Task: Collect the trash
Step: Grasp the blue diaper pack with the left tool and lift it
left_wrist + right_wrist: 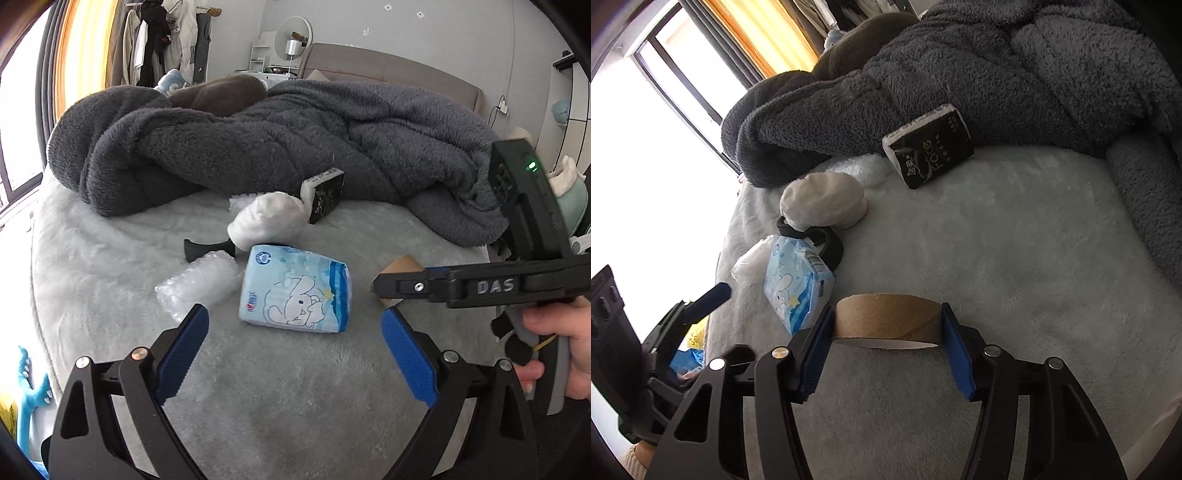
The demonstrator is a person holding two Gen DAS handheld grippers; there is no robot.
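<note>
a pale fluffy bed (110,280) carries everything. a dark grey fleece blanket (280,140) lies heaped across its far side, reaching both the left and right edges, with a brown cushion (221,94) behind it near the far left. beyond the bed's head stands a beige headboard (388,64), a round mirror (295,31) and a small lamp (293,48). clothes (159,40) hang on a rail past the far left corner, next to a yellow curtain (79,48) and a window (646,122). a blue plush toy (31,398) sits off the bed's near left edge.
</note>
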